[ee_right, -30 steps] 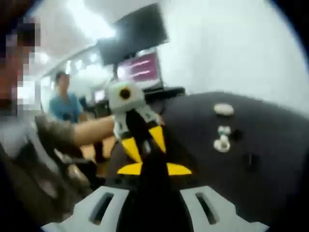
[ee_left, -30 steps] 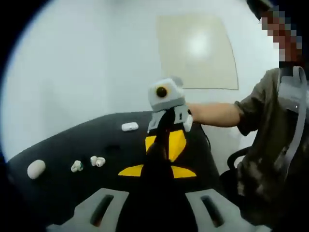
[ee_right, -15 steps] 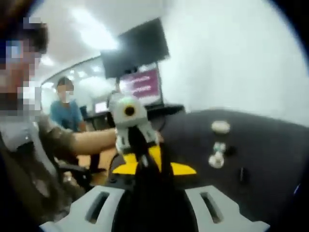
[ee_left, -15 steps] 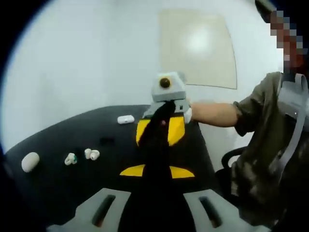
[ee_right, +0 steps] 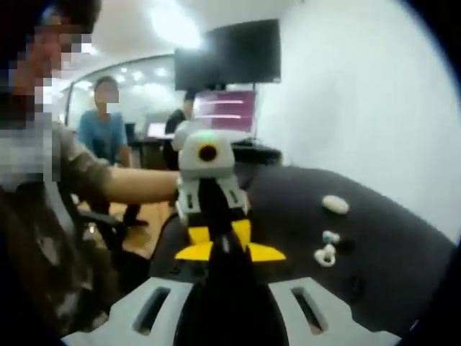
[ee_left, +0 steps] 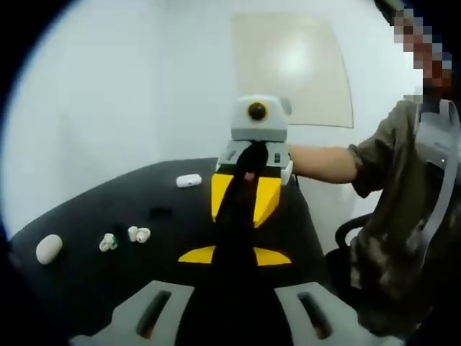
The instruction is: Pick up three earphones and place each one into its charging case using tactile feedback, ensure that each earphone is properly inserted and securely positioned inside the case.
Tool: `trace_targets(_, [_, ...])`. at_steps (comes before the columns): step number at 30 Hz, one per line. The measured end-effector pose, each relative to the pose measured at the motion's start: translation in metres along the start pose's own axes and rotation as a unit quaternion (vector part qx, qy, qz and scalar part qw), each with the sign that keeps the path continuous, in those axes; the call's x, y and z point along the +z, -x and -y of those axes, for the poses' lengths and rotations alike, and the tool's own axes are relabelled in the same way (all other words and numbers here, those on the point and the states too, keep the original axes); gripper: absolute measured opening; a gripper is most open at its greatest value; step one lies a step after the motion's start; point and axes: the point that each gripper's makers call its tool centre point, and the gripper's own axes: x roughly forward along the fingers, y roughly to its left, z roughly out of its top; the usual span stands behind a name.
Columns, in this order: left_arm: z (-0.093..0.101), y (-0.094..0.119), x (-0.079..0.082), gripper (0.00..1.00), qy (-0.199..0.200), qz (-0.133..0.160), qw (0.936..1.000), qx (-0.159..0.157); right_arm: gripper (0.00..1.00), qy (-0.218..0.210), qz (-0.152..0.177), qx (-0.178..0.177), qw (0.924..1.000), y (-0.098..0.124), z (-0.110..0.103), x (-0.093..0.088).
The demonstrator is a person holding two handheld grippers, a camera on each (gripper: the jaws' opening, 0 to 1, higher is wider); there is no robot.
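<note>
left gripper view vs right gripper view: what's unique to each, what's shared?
Left gripper view: flat white case at the far table edge, beige wall panel.

Right gripper view: dark wall monitor, seated person in a blue shirt.

Both: black table, oval white case, small white earphones, the opposite tool pointing back.

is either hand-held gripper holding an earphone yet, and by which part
Cannot be told for sure. Both point at each other above the black table, jaws meeting tip to tip; the earphones lie on the table.
</note>
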Motion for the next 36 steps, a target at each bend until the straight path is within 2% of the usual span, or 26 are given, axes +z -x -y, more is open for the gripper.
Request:
trace_targets(3, [0.001,0.001,-0.001,0.14,0.009,-0.003,0.9999,-0.006,0.18,-0.022,0.004,0.002,0.9998,0.0,0.0,0.0])
trace_targets(6, [0.003,0.001,-0.001,0.13,-0.008,-0.007,0.9999,-0.009,0.17,-0.108,0.015,0.013,0.9939,0.001,0.001,0.001])
trace_targets(8, [0.003,0.002,-0.001,0.13,-0.012,-0.008,0.9998,-0.011,0.17,-0.184,0.026,0.026,0.9823,0.001,0.004,0.002])
trace_targets(10, [0.003,0.002,-0.001,0.13,-0.013,-0.008,0.9998,-0.011,0.18,-0.247,0.051,0.038,0.9671,0.0,0.009,0.004])
trace_targets(12, [0.003,0.002,-0.002,0.13,-0.014,-0.008,0.9998,-0.009,0.18,-0.271,0.092,0.046,0.9571,-0.001,0.012,0.007])
trace_targets(13, [0.004,0.002,-0.002,0.13,-0.016,-0.008,0.9998,-0.008,0.18,-0.271,0.107,0.031,0.9563,0.001,0.018,0.009])
trace_targets(14, [0.005,0.002,-0.002,0.13,-0.022,-0.006,0.9997,-0.009,0.15,-0.248,0.113,-0.01,0.9621,0.006,0.031,0.009])
trace_targets(15, [0.009,0.002,-0.002,0.13,-0.021,-0.007,0.9996,-0.019,0.13,-0.22,0.121,-0.035,0.9674,0.009,0.038,0.008])
trace_targets(18, [0.005,-0.002,0.0,0.13,-0.012,-0.005,0.9998,-0.016,0.12,-0.239,0.12,-0.023,0.9634,0.009,0.036,0.005])
trace_targets(21, [0.005,-0.004,0.0,0.13,-0.01,-0.005,0.9999,-0.012,0.16,-0.233,0.124,-0.02,0.9643,0.011,0.034,0.008])
trace_targets(22, [0.004,-0.003,0.0,0.14,-0.01,-0.005,0.9999,-0.01,0.18,-0.214,0.147,-0.041,0.9647,0.017,0.042,0.016])
trace_targets(23, [0.004,-0.004,0.0,0.14,-0.011,-0.005,0.9999,-0.009,0.18,-0.207,0.162,-0.054,0.9634,0.022,0.047,0.021])
trace_targets(25, [0.004,-0.004,0.0,0.14,-0.013,-0.004,0.9999,-0.009,0.18,-0.201,0.196,-0.104,0.9542,0.041,0.068,0.035])
trace_targets(27, [0.003,-0.003,0.001,0.14,-0.016,-0.003,0.9998,-0.006,0.18,-0.199,0.205,-0.163,0.9444,0.061,0.094,0.043])
trace_targets(28, [0.003,-0.003,0.001,0.14,-0.017,-0.003,0.9998,-0.006,0.17,-0.203,0.195,-0.199,0.9385,0.069,0.108,0.042])
trace_targets(29, [0.003,-0.003,0.001,0.14,-0.017,-0.003,0.9998,-0.006,0.17,-0.207,0.172,-0.23,0.9352,0.076,0.125,0.037])
trace_targets(31, [0.001,-0.003,0.001,0.14,-0.02,-0.002,0.9998,-0.003,0.17,-0.183,0.121,-0.273,0.9366,0.079,0.138,0.028])
trace_targets(33, [0.001,-0.002,0.0,0.14,-0.021,-0.002,0.9998,-0.002,0.17,-0.181,0.074,-0.295,0.9353,0.077,0.147,0.016])
trace_targets(36, [0.0,0.0,0.0,0.14,-0.023,-0.002,0.9997,0.002,0.17,-0.171,0.008,-0.303,0.9376,0.068,0.151,0.001])
